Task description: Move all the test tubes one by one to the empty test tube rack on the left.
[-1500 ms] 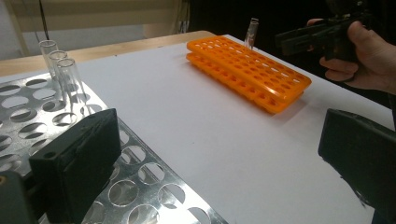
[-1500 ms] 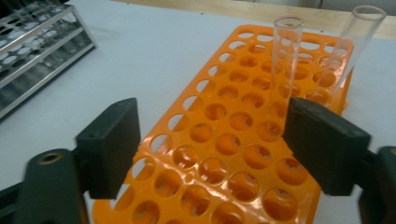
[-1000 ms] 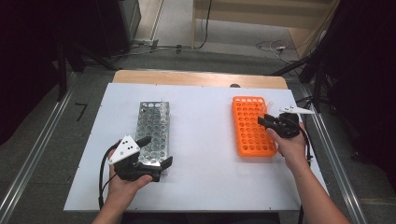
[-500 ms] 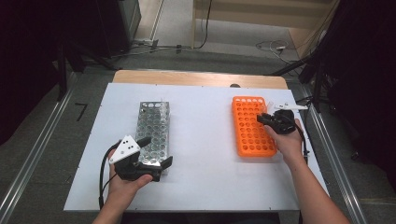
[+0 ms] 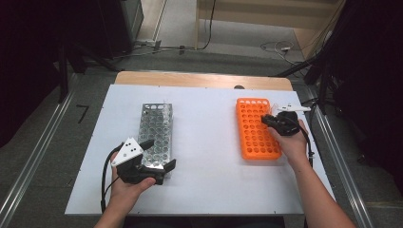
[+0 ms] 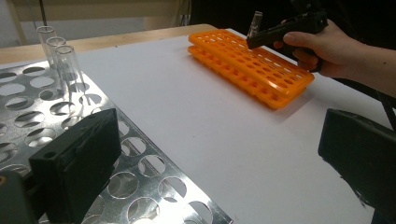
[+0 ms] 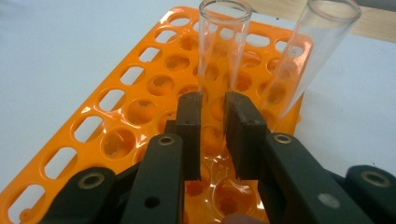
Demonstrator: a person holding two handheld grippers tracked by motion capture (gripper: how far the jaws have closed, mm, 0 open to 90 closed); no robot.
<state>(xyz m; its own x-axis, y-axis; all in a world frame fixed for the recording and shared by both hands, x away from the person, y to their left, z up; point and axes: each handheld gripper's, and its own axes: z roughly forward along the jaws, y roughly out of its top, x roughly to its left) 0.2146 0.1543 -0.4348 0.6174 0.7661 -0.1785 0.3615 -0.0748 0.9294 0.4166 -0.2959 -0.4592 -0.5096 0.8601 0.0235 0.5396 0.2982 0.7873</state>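
Right gripper view: a clear glass test tube is pinched between the jaws of the right gripper, which have just been closing, above the orange tube rack. A second tube is seen beside it. The left gripper is held with jaws spread at the metal rack.

the high view is evenly lit from above: the white table top is bright, while the room at 9 and 3 o'clock falls to near black. shadows are short and soft; one lies beside the orange rack. the picture is soft and grainy. in the left gripper view the metal rack throws back pale glare, and the black jaws at 6 o'clock are blurred. in the right gripper view the glass tube shows bright streaks, and the far rack edge at 12 o'clock goes soft.
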